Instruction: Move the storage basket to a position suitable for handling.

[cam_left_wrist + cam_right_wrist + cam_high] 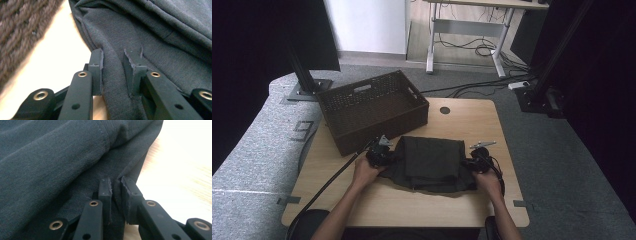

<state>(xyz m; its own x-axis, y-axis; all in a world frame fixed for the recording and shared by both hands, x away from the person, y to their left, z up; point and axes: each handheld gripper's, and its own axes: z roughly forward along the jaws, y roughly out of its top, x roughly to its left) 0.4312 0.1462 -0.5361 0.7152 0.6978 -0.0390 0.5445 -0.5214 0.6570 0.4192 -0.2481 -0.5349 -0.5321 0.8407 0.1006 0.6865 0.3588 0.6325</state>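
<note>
A folded dark grey garment [432, 162] lies on the wooden table [387, 205] in front of the person. My left gripper [382, 154] sits at the cloth's left edge, and its jaws pinch a fold of the garment [113, 75] between the pads. At the right edge my right gripper [476, 161] is shut on a thin bunch of the garment [116, 192] near its hem. Both hands rest low on the table. The cloth [50, 157] covers most of the right gripper view.
A dark brown woven basket [372, 107] stands open at the back left of the table, close to the left gripper; its weave [20, 30] is beside the cloth. A round cable hole [445, 110] is behind the garment. Stands and cables cross the floor beyond.
</note>
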